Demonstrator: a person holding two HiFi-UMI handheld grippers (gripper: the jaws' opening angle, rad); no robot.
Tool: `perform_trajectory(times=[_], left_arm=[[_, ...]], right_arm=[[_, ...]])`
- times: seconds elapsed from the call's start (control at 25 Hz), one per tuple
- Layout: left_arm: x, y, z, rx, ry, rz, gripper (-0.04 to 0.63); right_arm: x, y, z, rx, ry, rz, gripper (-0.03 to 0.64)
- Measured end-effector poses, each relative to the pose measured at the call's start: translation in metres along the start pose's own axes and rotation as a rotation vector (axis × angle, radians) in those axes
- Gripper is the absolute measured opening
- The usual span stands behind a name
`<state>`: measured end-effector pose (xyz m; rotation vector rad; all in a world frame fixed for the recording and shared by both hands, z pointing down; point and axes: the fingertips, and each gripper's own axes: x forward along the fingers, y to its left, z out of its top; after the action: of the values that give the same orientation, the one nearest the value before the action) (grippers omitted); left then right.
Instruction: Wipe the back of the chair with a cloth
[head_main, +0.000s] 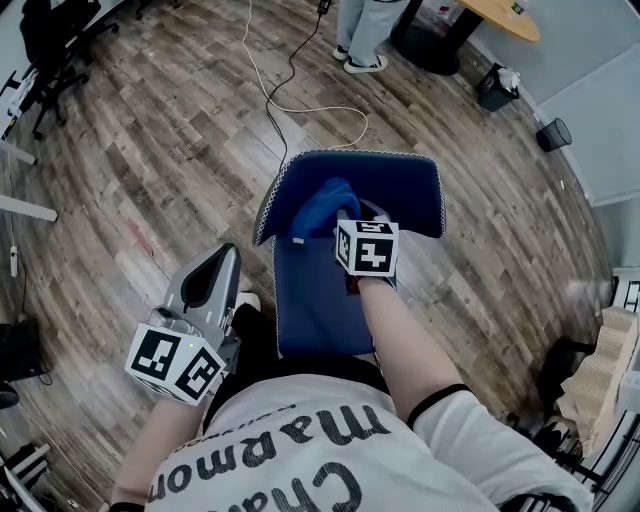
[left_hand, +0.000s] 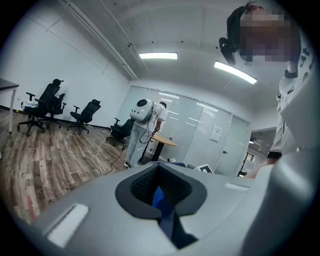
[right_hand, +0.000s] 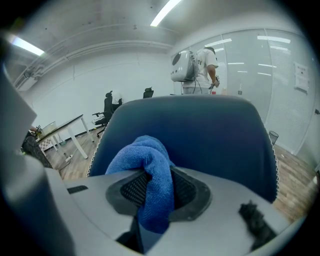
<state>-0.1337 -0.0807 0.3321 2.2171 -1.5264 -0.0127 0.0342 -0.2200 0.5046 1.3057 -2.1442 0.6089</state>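
A blue chair stands right in front of me, its curved back (head_main: 400, 178) beyond the seat (head_main: 310, 310). My right gripper (head_main: 345, 218) reaches over the seat and is shut on a bunched blue cloth (head_main: 323, 205), which lies against the inner face of the back at its left part. In the right gripper view the cloth (right_hand: 146, 162) hangs out between the jaws of the right gripper (right_hand: 155, 197), with the chair back (right_hand: 220, 135) close behind. My left gripper (head_main: 226, 258) hangs left of the seat, apart from the chair, jaws together and holding nothing (left_hand: 161, 194).
Wooden floor all round. A white cable (head_main: 290, 95) trails from the far side toward the chair. A person (head_main: 362, 35) stands beyond it by a round table (head_main: 505, 15). Two bins (head_main: 497, 88) (head_main: 553, 134) sit far right, office chairs (head_main: 55, 40) far left, cardboard (head_main: 600, 375) at right.
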Motion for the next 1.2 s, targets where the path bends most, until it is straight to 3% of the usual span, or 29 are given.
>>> perform_trajectory(times=[0.92,1.2], left_arm=[[-0.002,0.0,-0.002,-0.005,0.01,0.012,0.008],[-0.002,-0.001,-0.002,-0.004,0.015,0.013,0.008]], right_arm=[[-0.026,-0.11,-0.014,0.132,-0.005,-0.192,0.109],[-0.046,-0.157,-0.021,0.244,-0.024,-0.29,0.109]])
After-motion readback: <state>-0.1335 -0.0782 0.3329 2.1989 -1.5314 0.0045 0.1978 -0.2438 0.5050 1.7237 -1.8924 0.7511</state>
